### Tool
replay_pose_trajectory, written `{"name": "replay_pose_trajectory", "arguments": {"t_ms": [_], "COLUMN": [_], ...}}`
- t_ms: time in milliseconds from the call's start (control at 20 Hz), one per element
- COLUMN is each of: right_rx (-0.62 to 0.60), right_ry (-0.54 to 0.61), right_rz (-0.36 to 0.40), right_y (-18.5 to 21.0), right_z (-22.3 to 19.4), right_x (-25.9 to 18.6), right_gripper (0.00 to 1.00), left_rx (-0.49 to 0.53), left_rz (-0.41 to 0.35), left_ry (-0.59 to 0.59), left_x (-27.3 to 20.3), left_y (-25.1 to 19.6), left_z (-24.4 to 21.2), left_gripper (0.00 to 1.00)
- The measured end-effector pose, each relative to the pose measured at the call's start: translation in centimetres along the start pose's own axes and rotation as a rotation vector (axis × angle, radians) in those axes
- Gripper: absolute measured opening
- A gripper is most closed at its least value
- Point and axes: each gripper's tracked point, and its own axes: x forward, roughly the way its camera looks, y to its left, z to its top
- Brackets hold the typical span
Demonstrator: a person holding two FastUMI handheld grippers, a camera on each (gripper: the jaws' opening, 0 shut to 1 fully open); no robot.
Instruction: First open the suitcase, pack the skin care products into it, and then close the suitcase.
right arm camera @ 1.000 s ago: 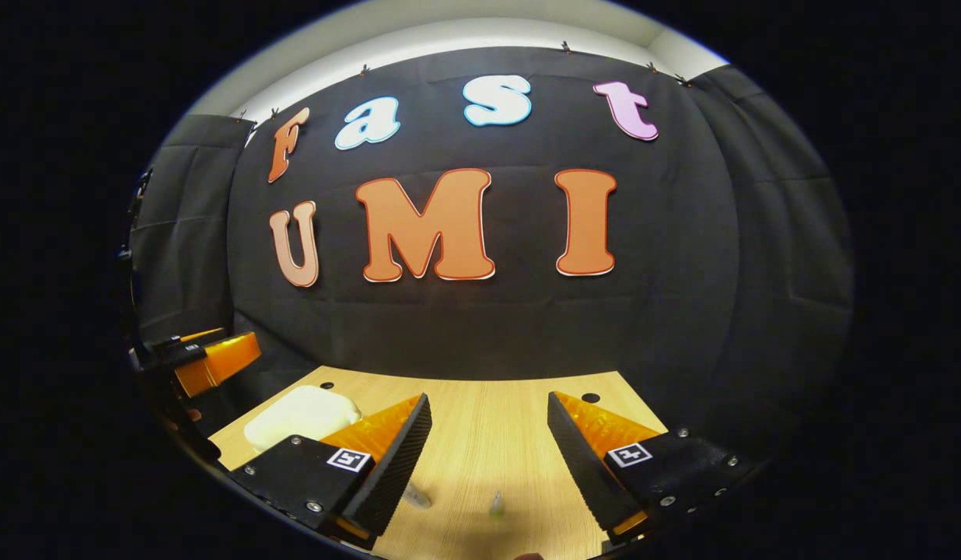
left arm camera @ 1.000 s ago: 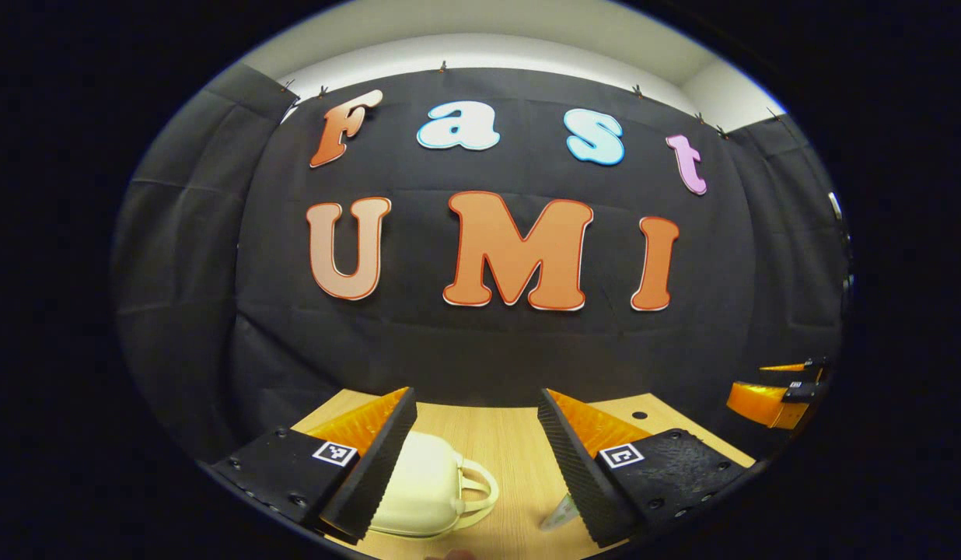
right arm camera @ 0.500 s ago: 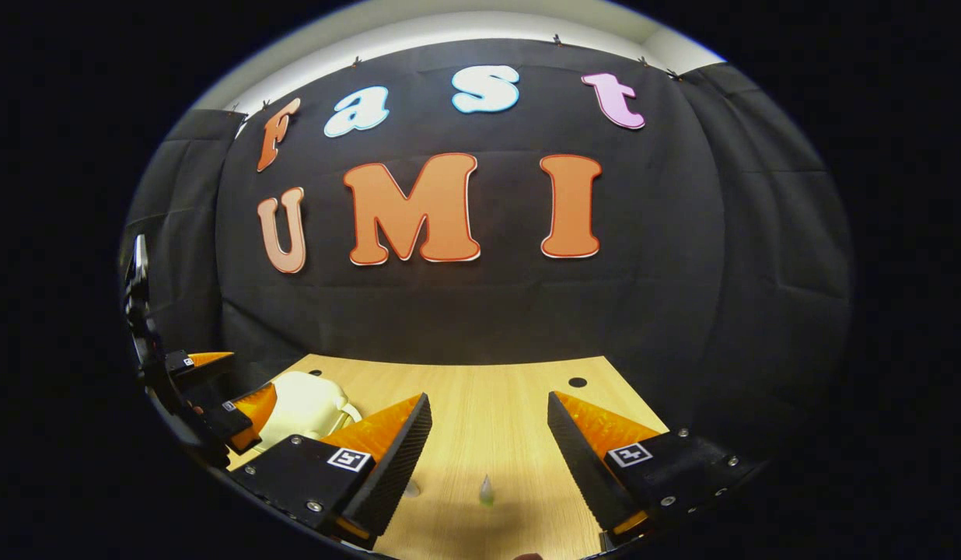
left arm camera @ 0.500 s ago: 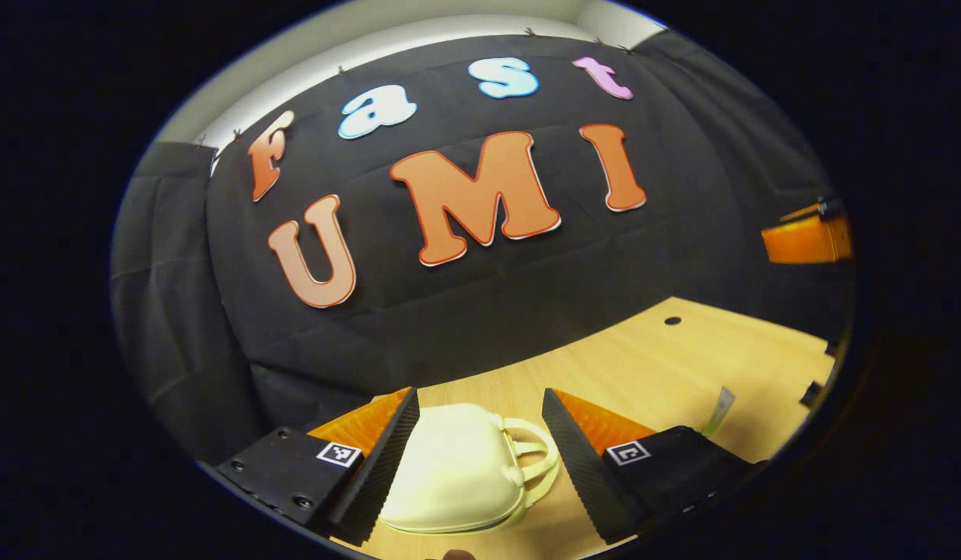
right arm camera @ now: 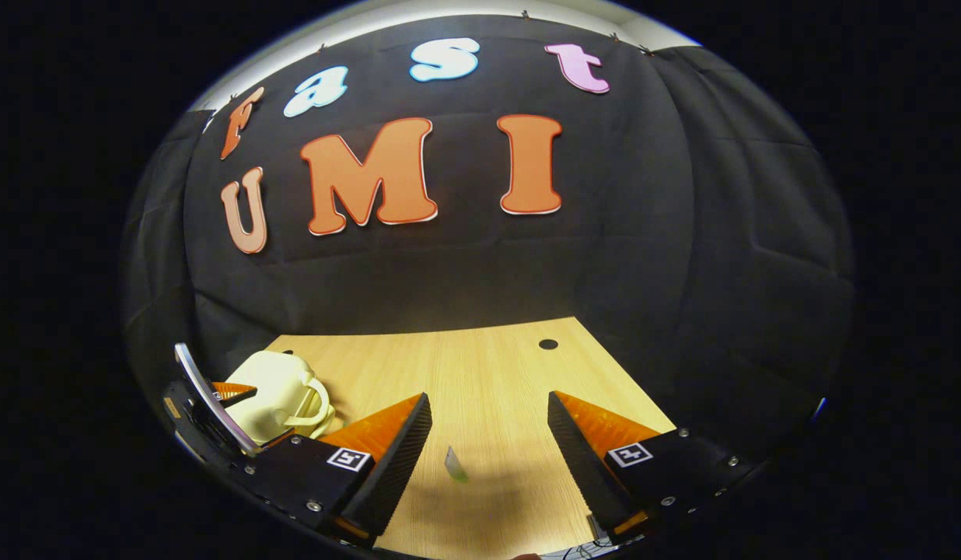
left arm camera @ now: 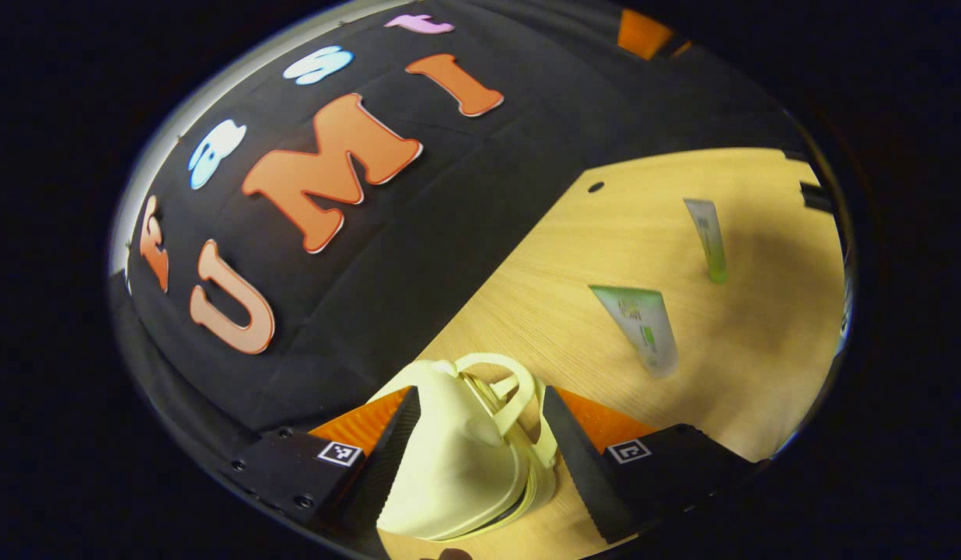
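Pale wood grain covers the bench (right arm camera: 488, 373), which runs back to a black cloth wall (right arm camera: 644, 272) with a round dark hole (right arm camera: 548, 344) near its far edge. The small cream suitcase (left arm camera: 457, 459) sits closed at the bench's left end, between the spread fingers of the left claw (left arm camera: 477, 435); I cannot tell if they touch it. Two green-tinted tubes (left arm camera: 636, 323) (left arm camera: 707, 237) lie apart on the open wood. The right claw (right arm camera: 488, 435) hangs spread wide above the bench, nothing between its fingers.
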Motion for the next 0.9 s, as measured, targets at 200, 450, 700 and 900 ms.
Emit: {"name": "replay_pose_trajectory", "arguments": {"t_ms": [200, 450, 700, 900], "right_rx": [0.028, 0.041, 0.053, 0.027], "right_ry": [0.031, 0.064, 0.073, 0.066], "right_rz": [-0.045, -0.079, -0.087, -0.075], "right_y": [-1.8, -3.6, -4.0, -3.4], "right_z": [-1.1, -1.9, -2.0, -1.8], "right_x": [0.4, 0.6, 0.7, 0.9], "right_gripper": [0.95, 0.95, 0.95, 0.95], "left_rx": [0.074, 0.160, 0.218, 0.228], "left_rz": [-0.003, 0.000, -0.003, -0.035], "left_ry": [0.093, 0.153, 0.164, 0.221], "left_x": [2.9, 5.8, 7.6, 8.5], "left_y": [-1.0, -1.1, -1.4, -2.5], "left_z": [-2.5, -3.4, -2.7, -3.7], "left_gripper": [0.99, 0.98, 0.92, 0.31]}}
